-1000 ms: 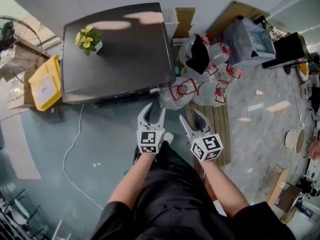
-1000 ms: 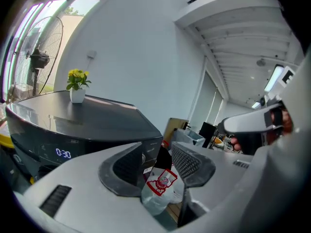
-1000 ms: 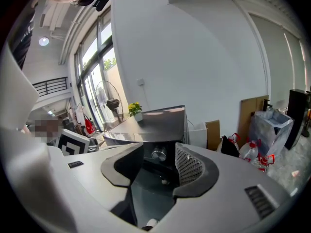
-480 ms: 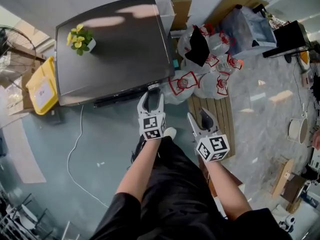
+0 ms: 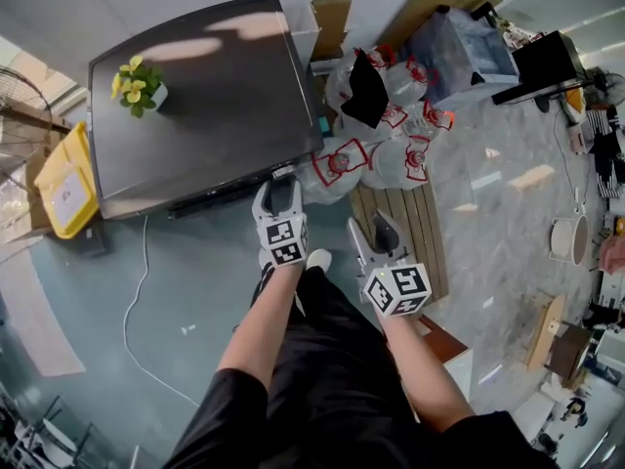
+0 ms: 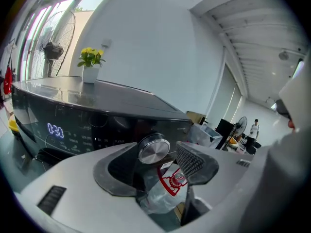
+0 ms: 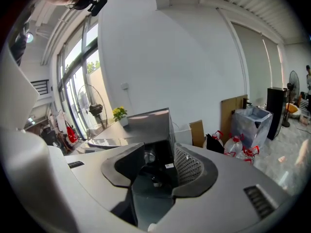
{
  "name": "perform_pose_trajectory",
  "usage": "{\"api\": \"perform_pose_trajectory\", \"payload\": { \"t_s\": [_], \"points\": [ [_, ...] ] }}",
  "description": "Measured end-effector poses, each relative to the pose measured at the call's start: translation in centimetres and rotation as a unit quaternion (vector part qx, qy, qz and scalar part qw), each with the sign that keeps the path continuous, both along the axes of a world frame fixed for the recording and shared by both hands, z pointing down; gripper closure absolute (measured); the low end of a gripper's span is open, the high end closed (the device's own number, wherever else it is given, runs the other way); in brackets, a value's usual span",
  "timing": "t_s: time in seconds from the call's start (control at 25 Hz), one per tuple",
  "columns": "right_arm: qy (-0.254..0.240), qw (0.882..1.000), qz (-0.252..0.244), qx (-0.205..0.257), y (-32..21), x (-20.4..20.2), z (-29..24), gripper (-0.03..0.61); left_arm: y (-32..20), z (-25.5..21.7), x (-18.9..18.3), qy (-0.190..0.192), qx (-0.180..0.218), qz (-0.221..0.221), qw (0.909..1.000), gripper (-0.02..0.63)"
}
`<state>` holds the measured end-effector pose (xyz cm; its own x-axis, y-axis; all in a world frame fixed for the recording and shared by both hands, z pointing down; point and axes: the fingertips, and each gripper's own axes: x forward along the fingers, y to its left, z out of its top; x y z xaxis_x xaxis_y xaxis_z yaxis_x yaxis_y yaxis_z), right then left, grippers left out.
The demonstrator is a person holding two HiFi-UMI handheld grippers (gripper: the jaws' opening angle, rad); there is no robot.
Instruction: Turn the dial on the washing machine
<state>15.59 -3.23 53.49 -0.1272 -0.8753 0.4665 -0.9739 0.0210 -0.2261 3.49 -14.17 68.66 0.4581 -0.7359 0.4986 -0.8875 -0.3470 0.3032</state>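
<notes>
Dial (image 6: 154, 149) flanked by left gripper (image 5: 279, 190) jaws.
Jaws were just widened, seemingly clear of it; right gripper (image 5: 374, 234) is held open, farther back.

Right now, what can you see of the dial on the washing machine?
The dial is a round knob with a brushed, metal-looking face and a shiny rim. It stands out from the washer's dark front, right of the lit display. It sits between the jaws of the left gripper, which have just been opening, and neither pad seems to touch it. No pointer mark can be made out.
</notes>
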Motion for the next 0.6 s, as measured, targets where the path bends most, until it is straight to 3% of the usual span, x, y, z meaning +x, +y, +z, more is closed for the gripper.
{"api": "perform_pose_trajectory", "payload": {
  "t_s": [0.2,0.36,0.6],
  "points": [
    [0.008,1.0,0.008,-0.001,0.5,0.7,0.3,0.397,-0.5,0.2,-0.3,0.016,0.008,-0.001,0.9998,0.388],
    [0.008,1.0,0.004,-0.009,1.4,1.5,0.3,0.396,-0.4,0.4,-0.8,0.031,-0.001,-0.031,0.999,0.388],
    [-0.004,1.0,-0.014,-0.018,-0.4,3.4,2.1,0.397,-0.8,0.5,0.2,0.017,-0.003,-0.058,0.9982,0.387]
  ]
}}
